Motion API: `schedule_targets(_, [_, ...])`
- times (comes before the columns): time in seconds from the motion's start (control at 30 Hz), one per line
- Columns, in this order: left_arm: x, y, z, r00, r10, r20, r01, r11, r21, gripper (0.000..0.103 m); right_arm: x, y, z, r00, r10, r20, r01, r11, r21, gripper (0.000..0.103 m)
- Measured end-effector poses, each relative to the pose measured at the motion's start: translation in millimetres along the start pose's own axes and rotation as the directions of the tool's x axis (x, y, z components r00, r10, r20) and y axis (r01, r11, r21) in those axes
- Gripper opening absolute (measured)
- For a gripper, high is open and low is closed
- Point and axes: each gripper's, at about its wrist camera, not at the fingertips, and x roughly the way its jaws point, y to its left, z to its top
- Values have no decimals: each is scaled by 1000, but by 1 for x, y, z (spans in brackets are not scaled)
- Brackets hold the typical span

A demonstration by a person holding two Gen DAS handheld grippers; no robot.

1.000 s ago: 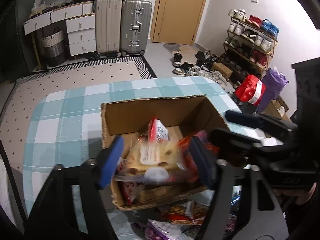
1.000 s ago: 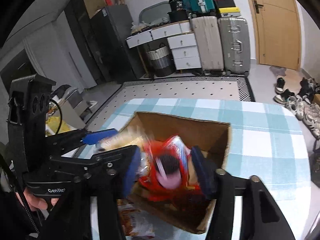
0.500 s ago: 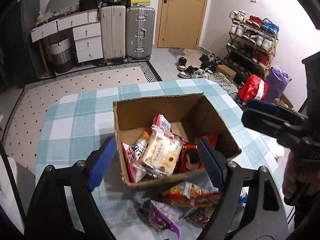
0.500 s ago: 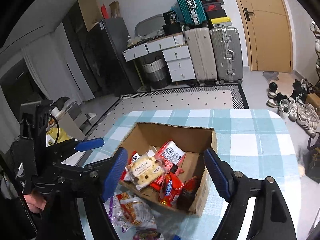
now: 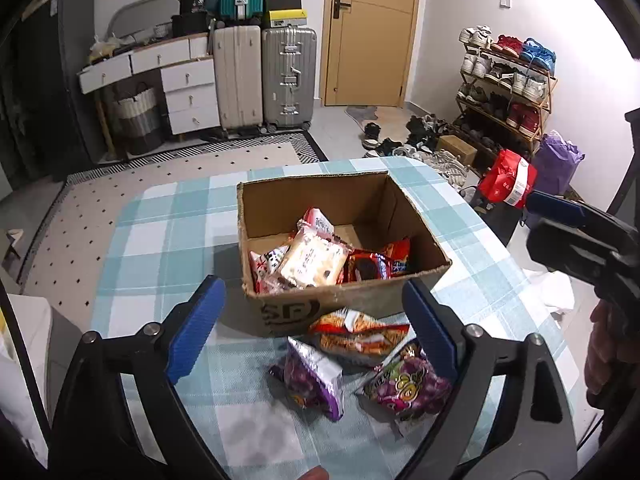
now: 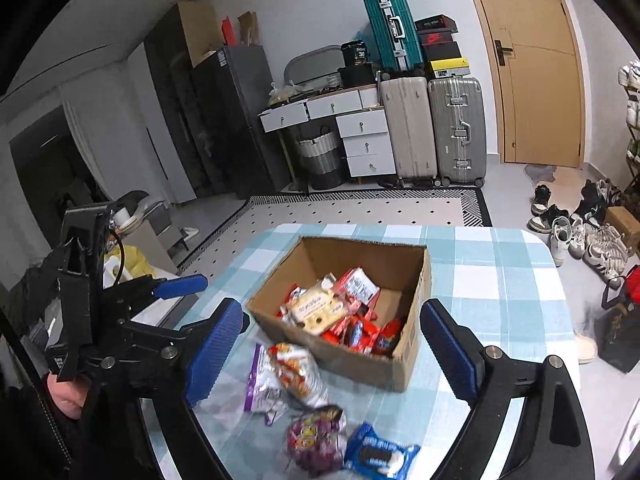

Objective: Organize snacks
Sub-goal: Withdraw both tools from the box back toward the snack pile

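A: Where do things stand?

B: The cardboard box [image 5: 344, 240] sits mid-desk [image 5: 160, 240] with a heap of packets in it – a pale biscuit pack [image 5: 312, 262] on top, red wrappers beside it. Four are out on the cloth just in front of the box: an orange-red packet [image 5: 360, 334], a purple-and-silver one [image 5: 314, 376], a grape-candy bag [image 5: 404, 380] and, in the right view, a blue cookie pack [image 6: 380, 458].

A: And the jaws?

B: The left gripper [image 5: 316, 324] and the right gripper [image 6: 332, 350] are both wide and opening, with nothing pinched between the pads; the loose packets just lie on the desk below them.

A: What could go wrong?

B: The loose packets overlap, so in my judgement a closing grip could catch two at once, or only a crinkly edge that slips out. The wrappers look slick and puffy. The two grippers also hover near each other, so reaching for the same pile risks a knock.

A: Changed from a second ago?

B: Yes. Then both sat low over the box, each with a packet between narrower pads; now they've pulled back and up, and those packets lie in the box.
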Motion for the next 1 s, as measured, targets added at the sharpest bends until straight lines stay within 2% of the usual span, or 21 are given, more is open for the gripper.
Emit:
schedule_targets(0.13, [-16, -5, -12, 1000, 8, 16, -8, 1000, -13, 102, -16, 6, -15, 1000, -8, 5, 8, 1000, -19, 96])
schedule_targets(0.43, [-38, -20, -31, 999, 14, 37, -14, 1000, -19, 102, -39, 14, -45, 1000, -3, 25, 3, 1000, -20, 100])
schedule_targets(0.8, [-45, -35, -71, 998, 17, 62, -15, 999, -44, 102, -63, 20, -84, 996, -61, 61, 64, 997, -46, 101])
schedule_targets(1.0, [-45, -39, -95, 993, 77, 85, -74, 996, -39, 102, -64, 16, -111, 993, -108, 51, 110, 993, -36, 102])
